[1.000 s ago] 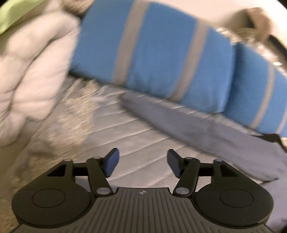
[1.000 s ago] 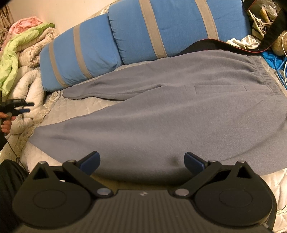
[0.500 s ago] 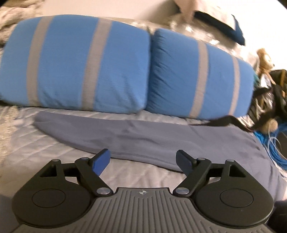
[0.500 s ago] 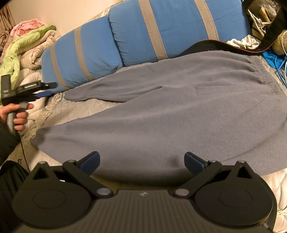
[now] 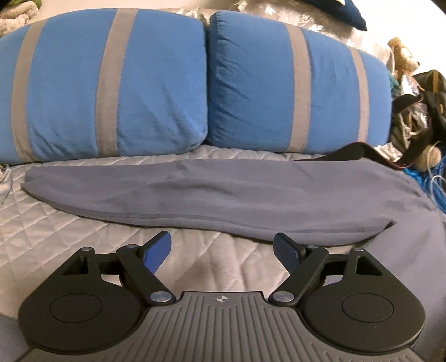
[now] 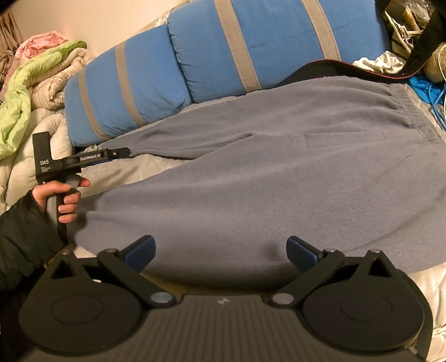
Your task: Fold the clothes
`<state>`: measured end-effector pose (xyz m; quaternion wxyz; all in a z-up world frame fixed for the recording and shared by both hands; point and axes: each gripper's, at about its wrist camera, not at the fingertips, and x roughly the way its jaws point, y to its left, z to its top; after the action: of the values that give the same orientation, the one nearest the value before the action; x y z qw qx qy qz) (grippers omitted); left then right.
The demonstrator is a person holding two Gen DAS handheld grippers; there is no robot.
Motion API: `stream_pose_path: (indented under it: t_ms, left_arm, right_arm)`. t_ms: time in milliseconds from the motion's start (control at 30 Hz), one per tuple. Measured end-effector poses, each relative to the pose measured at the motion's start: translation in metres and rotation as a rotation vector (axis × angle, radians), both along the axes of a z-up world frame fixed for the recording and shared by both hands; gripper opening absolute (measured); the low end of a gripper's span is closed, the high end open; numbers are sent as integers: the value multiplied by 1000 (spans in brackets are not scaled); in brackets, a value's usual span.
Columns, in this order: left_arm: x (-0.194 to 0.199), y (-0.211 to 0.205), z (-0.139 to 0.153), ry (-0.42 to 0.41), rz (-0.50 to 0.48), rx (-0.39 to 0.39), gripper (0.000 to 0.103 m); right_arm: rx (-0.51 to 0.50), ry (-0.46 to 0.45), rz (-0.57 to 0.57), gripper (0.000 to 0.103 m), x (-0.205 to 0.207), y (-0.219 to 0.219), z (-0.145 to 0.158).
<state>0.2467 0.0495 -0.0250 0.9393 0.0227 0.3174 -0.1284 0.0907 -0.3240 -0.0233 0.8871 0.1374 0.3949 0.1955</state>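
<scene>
Blankets (image 6: 30,92) heaped far left. Left gripper (image 5: 222,247), jaws wide apart and empty, hovers over the quilt (image 5: 55,222) beside the far leg of the grey trousers (image 6: 264,181), which lie flat before two pillows (image 5: 111,83). Right gripper (image 6: 220,250), likewise spread and empty, sits at their near edge.

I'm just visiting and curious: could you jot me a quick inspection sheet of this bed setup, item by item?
Surface: quilted bedspread, pale, mostly covered.
Job's things: grey trousers spread flat, legs apart, not yet folded.
Clutter: two blue striped pillows behind; heaped blankets; plush toy.
Grippers: left gripper open above the bedspread, empty; right gripper open over the near trouser leg, empty.
Cables: blue cables at the bed's edge.
Surroundings: plain wall.
</scene>
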Motion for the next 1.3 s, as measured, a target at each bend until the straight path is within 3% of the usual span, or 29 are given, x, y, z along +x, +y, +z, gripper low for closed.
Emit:
stream_pose_path:
  t_ms: [300, 500, 767, 933, 1067, 1200, 1300]
  left_arm:
    - [11, 18, 12, -13, 53, 6, 80]
    - [22, 43, 39, -54, 97, 15, 80]
    - [67, 143, 44, -4, 323, -110, 80]
    - [102, 226, 8, 124, 486, -427, 80]
    - [119, 265, -25, 193, 568, -657, 80]
    - [127, 284, -48, 168, 615, -847, 81]
    - [135, 290, -53, 145, 630, -914, 82]
  right_arm:
    - [-7, 10, 0, 103, 2, 3, -1]
    - [0, 7, 1, 102, 1, 2, -1]
    - [21, -2, 2, 102, 0, -1, -1]
    - [21, 0, 3, 102, 0, -1, -1]
    - [13, 5, 3, 102, 1, 1, -1]
    - [4, 9, 5, 102, 2, 4, -1]
    - [1, 12, 6, 103, 3, 5, -2]
